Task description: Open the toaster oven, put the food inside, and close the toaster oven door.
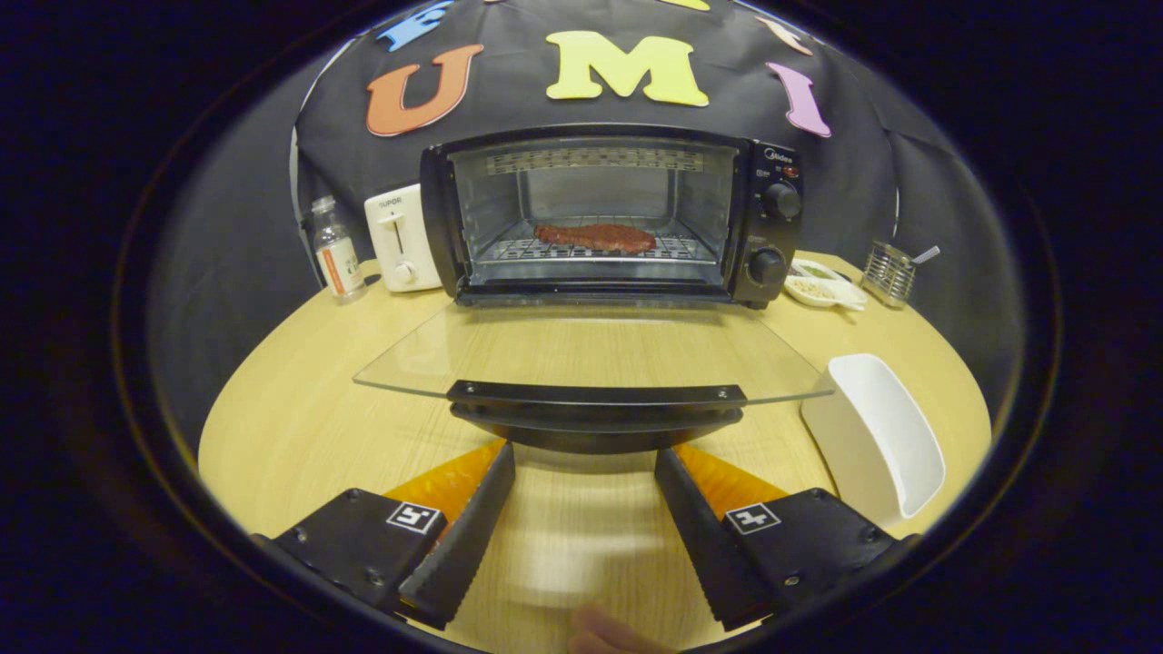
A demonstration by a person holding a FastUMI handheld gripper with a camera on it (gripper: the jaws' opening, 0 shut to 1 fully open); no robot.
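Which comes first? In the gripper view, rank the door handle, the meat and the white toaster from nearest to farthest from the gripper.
The gripper is open, its fingers empty.
1. Door handle: just ahead of the fingers, on the lowered glass door.
2. Meat: beyond the door, on the oven rack.
3. White toaster: left of the oven, about as far back; too close to call.

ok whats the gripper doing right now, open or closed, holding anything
Gripper: open, holding nothing; its jaws stand spread just short of the handle of the lowered oven door.

Bottle [337, 250], white toaster [402, 239], snack dish [822, 283], wire holder [889, 272], white tray [875, 438]
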